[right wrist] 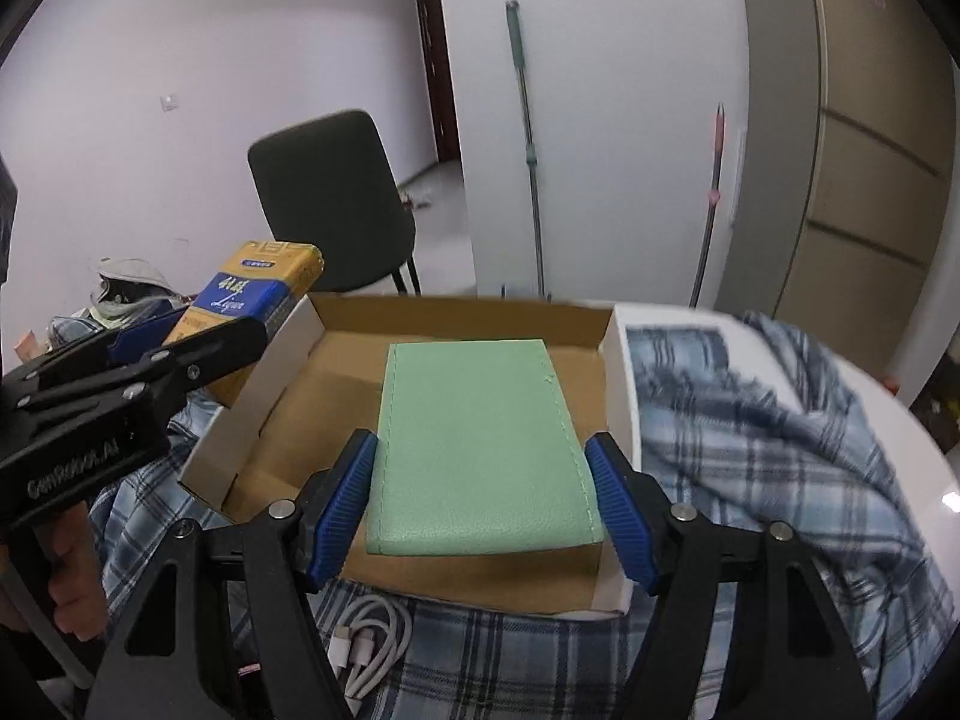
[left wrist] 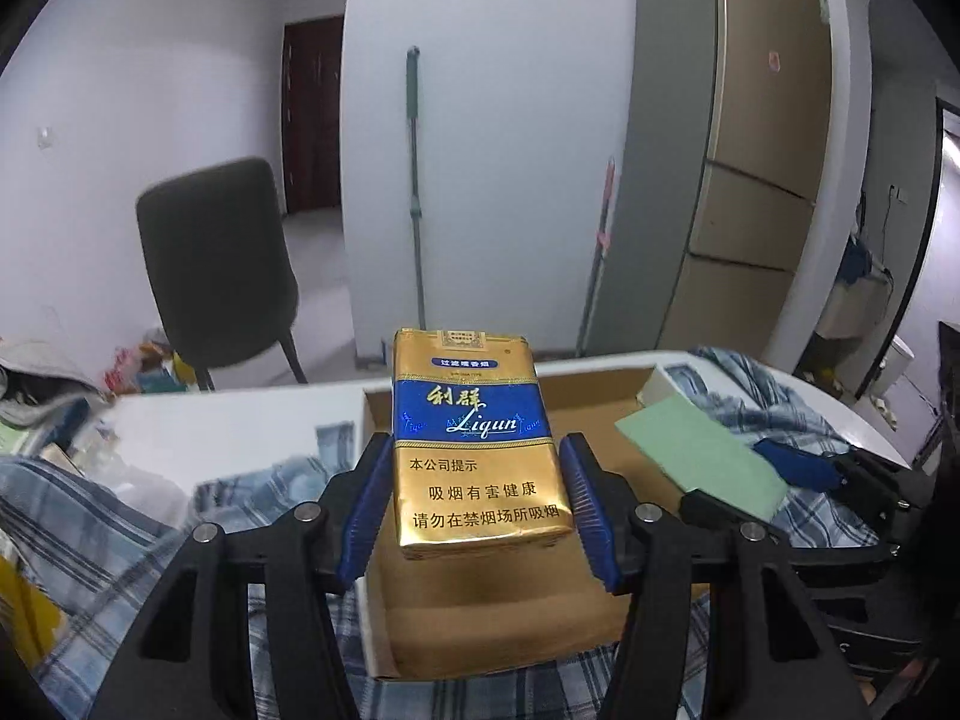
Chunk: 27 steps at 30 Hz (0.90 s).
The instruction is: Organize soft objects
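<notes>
Both hands are carrying something toward the cardboard box [right wrist: 456, 312], so this looks like the placing step of the tidy-up — two soft things held above the box at once.

The left gripper [left wrist: 477, 510] is clamped at about half its spread on a soft cigarette pack [left wrist: 477, 438], gold with a blue band. Its blue pads press the pack's two long sides near the lower half, and the pack stands up out of the jaws, clear of everything beneath. In the right wrist view the same pack sits over the box's left wall rather than squarely above the floor of the box.

The right gripper [right wrist: 483, 498] holds a pale green wallet [right wrist: 480, 444] by its near end, the pads touching both stitched edges, jaws a little over half open. The wallet lies flat and level above the brown inside of the box, with bare cardboard showing around it.

The box rests on a blue plaid cloth [right wrist: 780, 468] spread over a white table [left wrist: 240, 420]; a coiled white cable [right wrist: 366, 642] lies on the cloth just before the box.

Next, I judge, each hand needs to come down until its item rests on the box floor, then let go. The left one probably has to shift further inward first — and the two should land side by side, not overlapping. Both items are soft, so a gentle release should keep them from springing askew.
</notes>
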Tool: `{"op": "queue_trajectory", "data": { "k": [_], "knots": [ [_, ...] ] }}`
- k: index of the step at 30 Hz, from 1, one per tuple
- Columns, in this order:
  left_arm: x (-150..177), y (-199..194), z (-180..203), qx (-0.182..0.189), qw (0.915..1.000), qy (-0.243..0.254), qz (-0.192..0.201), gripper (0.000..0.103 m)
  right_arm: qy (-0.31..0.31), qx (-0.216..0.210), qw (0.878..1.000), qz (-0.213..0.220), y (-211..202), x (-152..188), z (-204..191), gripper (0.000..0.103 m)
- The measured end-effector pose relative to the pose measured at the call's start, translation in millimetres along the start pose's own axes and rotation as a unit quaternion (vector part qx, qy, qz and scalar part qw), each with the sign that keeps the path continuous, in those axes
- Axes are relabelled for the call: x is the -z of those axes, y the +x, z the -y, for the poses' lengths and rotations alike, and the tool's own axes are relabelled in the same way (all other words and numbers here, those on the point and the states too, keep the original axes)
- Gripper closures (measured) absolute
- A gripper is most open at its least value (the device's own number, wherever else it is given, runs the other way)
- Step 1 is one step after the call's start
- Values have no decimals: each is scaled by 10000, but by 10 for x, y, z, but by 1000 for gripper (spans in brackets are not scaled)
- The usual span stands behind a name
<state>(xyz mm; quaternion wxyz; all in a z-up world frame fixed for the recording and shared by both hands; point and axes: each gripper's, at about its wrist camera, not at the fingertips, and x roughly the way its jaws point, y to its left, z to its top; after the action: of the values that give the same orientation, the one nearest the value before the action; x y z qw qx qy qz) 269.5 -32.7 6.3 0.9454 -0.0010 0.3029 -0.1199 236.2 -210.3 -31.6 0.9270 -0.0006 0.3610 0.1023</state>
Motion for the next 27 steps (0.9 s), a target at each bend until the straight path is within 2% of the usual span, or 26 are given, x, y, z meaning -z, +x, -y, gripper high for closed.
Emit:
{"op": "queue_trajectory", "data": {
  "k": [4,5,6,7,8,11,17,20,27],
  "knots": [
    [72,83,87,46,9998,97,-167,41,-59,-45,9998,-182,103,-7,15,33],
    [81,83,93,54,9997,107,-193,35,-95,-80,9996,-252,123,2,2,33],
    [100,73,119,92,9996,102,-228,23,-112,-65,9995,-281,133,9,-3,29],
    [99,76,144,136,9995,110,-265,17,-123,-24,9995,-275,139,-1,-18,24],
    [106,77,159,148,9995,148,-253,11,-149,24,9996,-241,119,2,-33,14],
    [142,-27,203,-212,9992,333,86,9,-171,98,9998,-102,50,-7,-42,11],
    [101,-145,98,-149,9995,20,287,9,-56,73,9999,-67,18,-50,-24,11],
    [85,-210,51,-300,9985,-59,460,9,-10,103,9999,41,-16,-81,12,11],
    [28,-363,-20,-233,9974,-231,641,9,171,69,9994,301,-218,-183,92,11]
  ]
}}
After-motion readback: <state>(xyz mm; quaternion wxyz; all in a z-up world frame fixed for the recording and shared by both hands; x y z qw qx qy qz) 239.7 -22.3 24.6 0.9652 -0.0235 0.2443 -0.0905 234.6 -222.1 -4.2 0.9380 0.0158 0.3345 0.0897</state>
